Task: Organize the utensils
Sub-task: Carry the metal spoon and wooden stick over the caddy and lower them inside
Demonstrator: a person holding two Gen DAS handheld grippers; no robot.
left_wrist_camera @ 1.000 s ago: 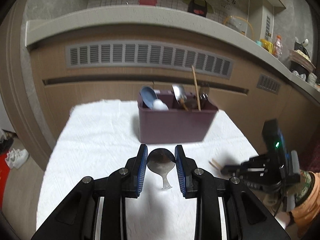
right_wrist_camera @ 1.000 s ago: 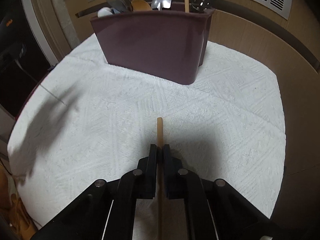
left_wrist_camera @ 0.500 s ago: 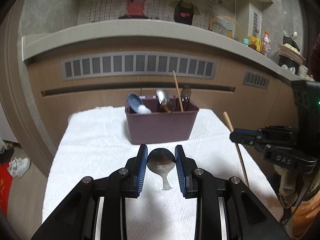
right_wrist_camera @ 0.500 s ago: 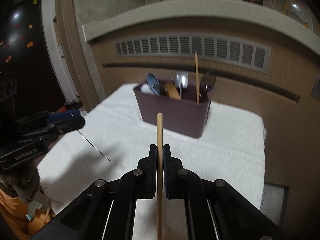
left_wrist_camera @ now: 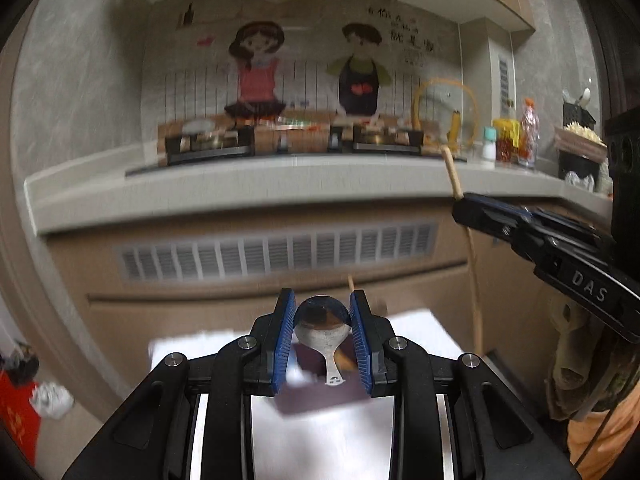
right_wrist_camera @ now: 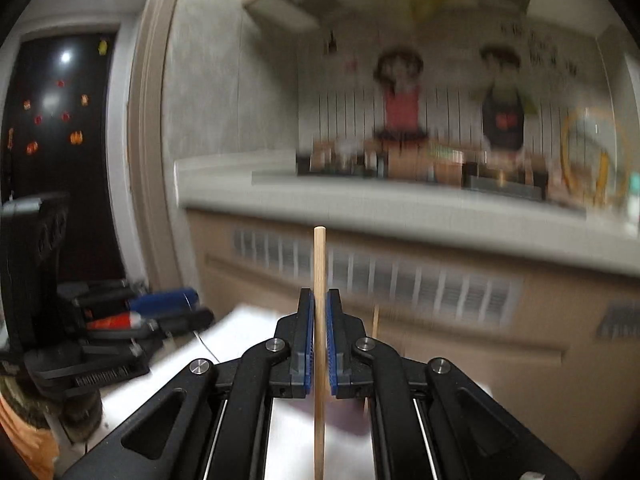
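Wrist views, seemingly facing counter [left_wrist_camera: 256, 196]

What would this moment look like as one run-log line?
left gripper: shut on metal spoon | right gripper: shut on wooden chopstick

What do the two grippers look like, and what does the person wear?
Both the left gripper and the right gripper have black angular linkage arms with silver pivot screws, and jaws lined with ribbed blue pads. In the left wrist view, the right gripper's side carries white "DAS" lettering. An orange sleeve shows below it.
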